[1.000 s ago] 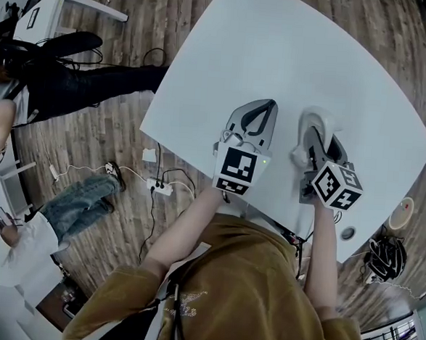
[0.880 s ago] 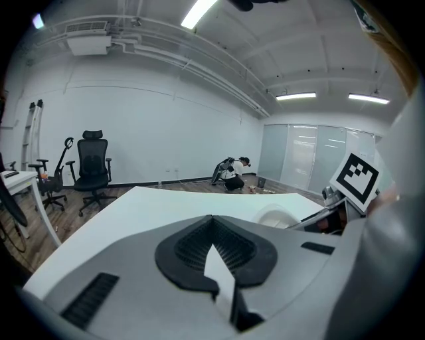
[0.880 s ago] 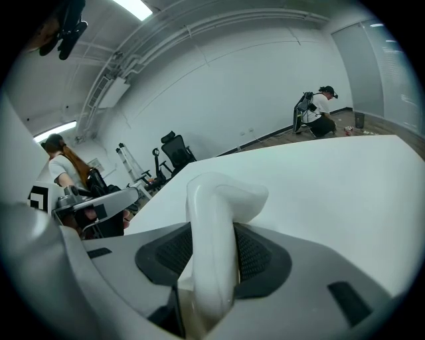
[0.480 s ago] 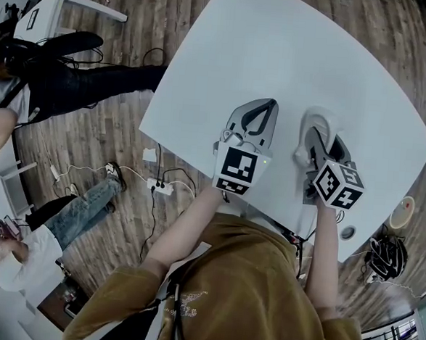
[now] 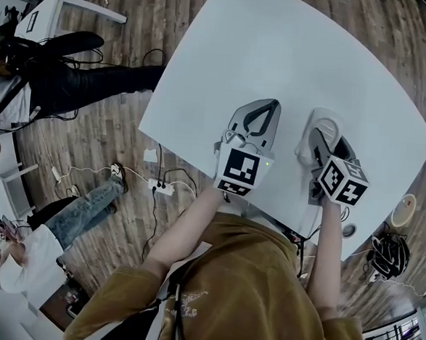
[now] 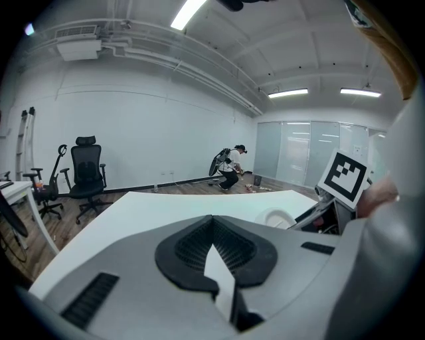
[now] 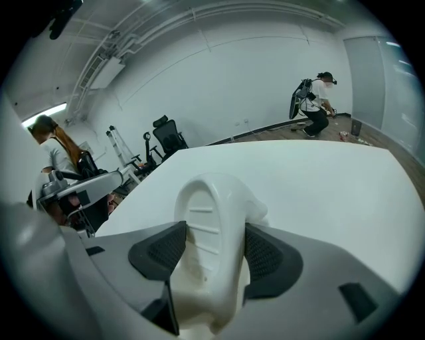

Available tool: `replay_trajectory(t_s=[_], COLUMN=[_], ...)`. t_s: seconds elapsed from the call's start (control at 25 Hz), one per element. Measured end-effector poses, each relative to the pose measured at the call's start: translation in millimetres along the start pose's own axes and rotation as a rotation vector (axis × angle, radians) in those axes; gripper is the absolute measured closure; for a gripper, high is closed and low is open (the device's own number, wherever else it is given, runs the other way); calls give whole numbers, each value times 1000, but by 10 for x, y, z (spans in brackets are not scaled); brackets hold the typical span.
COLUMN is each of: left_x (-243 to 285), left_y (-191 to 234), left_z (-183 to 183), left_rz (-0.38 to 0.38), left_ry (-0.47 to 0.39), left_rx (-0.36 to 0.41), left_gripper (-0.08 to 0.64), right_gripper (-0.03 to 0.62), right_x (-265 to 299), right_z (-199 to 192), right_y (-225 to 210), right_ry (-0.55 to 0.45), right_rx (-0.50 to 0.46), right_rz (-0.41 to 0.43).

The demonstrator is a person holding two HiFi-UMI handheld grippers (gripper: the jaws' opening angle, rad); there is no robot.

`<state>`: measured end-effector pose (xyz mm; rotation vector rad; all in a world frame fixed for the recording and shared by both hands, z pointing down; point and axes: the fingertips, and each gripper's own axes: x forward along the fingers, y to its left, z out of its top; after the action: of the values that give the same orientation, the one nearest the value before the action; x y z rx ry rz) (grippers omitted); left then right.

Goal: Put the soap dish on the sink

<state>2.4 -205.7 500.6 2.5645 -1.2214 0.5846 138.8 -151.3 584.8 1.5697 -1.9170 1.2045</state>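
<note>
Between the pads of the right gripper (image 7: pixel 216 231) sits the white soap dish (image 7: pixel 209 196), seemingly down on the white table (image 5: pixel 279 54). Those jaws have just been opening and no longer appear to press it. Beside it, the left gripper (image 6: pixel 212 222) has its jaws together on nothing. No sink shows, so the dish may be left on bare tabletop. It could also be dragged askew if a pad catches its wall.

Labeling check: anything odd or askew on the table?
No sink in view: the soap dish rests on the bare table between the jaws of the right gripper, which have just been opening. Nothing spilled.
</note>
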Motion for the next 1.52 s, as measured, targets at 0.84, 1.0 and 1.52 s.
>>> replay_trajectory(t_s=[0.84,1.0,1.52], left_x=[-4,-39,-165], left_y=[21,45,132], left_z=[4,6,-8], left_rz=[-12,-10,0], left_ry=[-5,-6,-14], left_rx=[-17,-17,-22], left_gripper=[552,552,552], right_gripper=[302,304,383], right_x=[-146,-189,-290], right_z=[64,120,62], right_y=[-235,-208,-216], right_ry=[8,-44,-84], right_rx=[-44,0,42], right_rz=[-89,-69,-131])
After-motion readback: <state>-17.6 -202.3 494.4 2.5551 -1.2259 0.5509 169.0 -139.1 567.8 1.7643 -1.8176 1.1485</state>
